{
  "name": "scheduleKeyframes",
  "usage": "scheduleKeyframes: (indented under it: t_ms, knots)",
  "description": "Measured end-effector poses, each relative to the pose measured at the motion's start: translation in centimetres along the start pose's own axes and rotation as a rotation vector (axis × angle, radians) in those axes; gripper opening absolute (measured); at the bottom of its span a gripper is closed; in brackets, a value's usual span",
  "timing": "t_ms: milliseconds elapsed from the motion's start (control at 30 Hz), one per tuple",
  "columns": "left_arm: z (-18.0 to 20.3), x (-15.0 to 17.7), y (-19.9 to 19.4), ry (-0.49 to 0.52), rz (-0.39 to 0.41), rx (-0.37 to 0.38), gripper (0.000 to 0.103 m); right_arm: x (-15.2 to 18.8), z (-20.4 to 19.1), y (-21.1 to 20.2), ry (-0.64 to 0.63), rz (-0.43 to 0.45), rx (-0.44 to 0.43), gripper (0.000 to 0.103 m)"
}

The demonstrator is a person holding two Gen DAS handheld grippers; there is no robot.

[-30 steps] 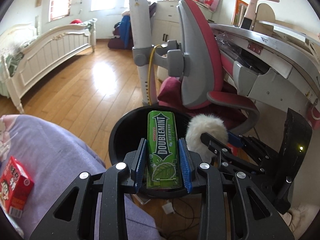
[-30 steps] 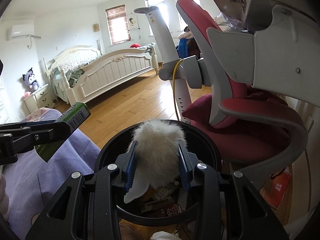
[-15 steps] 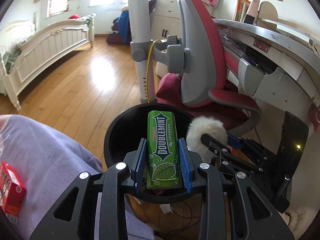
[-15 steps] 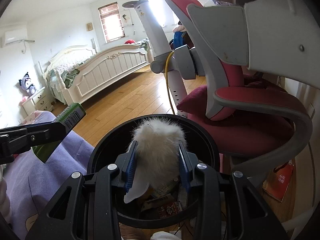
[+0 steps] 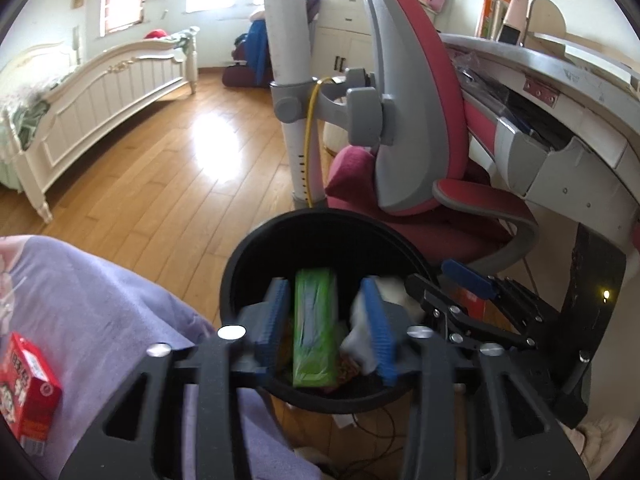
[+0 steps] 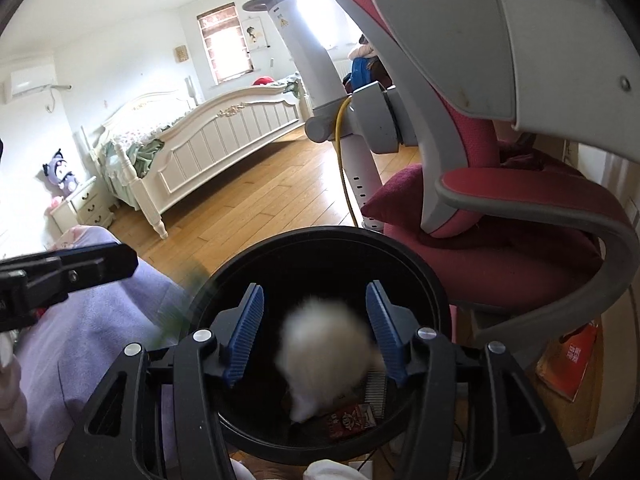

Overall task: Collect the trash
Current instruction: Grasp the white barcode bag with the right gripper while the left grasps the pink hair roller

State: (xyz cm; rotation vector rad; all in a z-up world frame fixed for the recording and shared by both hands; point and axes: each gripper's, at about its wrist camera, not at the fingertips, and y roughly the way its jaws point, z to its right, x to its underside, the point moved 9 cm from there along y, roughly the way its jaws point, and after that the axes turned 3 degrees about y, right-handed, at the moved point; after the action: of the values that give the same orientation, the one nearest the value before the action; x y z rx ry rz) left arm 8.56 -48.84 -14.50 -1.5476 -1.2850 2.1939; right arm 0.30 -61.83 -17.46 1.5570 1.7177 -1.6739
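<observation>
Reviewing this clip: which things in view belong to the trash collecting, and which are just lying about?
Belong to the job:
- green gum pack, falling between opening left gripper jaws
- white fluffy ball, released by opening right gripper
- round black bin

Lying about:
- red carton
- pink-grey chair
- white bed

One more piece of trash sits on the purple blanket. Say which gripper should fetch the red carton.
Left. The red carton lies beside the left gripper, whose jaws are opening over the bin. The right wrist view shows no carton.
</observation>
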Motion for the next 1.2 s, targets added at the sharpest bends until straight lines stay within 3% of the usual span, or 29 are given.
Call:
scheduleKeyframes:
  t_ms: [100,167,300,367,567,733,967,1100,1200]
  knots:
    - [-0.4,-0.3,-1.1,-0.007,0.020,-0.014,0.059,0.1,-0.5,-0.3,-0.007,-0.001,-0.007,0.054]
    - [-0.8,-0.4,-2.1,-0.007,0.029,-0.043,0.080,0.3,-1.0,-0.4,-0.013,-0.004,-0.015,0.054]
    - [-1.7,-0.5,-4.7,0.016,0.073,-0.107,0.084,0.3,-2.7,-0.8,-0.038,-0.006,-0.038,0.054]
    - [-2.6,-0.3,-6.2,0.009,0.087,-0.140,0.092,0.3,-4.0,-1.1,-0.060,-0.003,-0.056,0.057]
    - [-7.1,1.0,-11.2,-0.072,0.133,-0.225,0.093,-0.1,-8.5,-2.3,-0.140,0.010,-0.123,0.061]
    - [-13.5,3.9,-16.2,-0.205,0.155,-0.315,0.095,-0.3,-12.7,-3.2,-0.211,0.008,-0.195,0.061]
    - [-25.1,9.8,-22.3,-0.365,0.138,-0.514,0.095,0.3,-21.4,-6.0,-0.390,0.015,-0.322,0.079]
    - [-31.3,13.3,-25.7,-0.485,0.143,-0.564,0.095,0.7,-26.6,-7.1,-0.484,0.006,-0.401,0.079]
    - [-34.6,15.7,-26.6,-0.589,0.119,-0.521,0.087,1.5,-30.3,-7.4,-0.554,-0.020,-0.454,0.080]
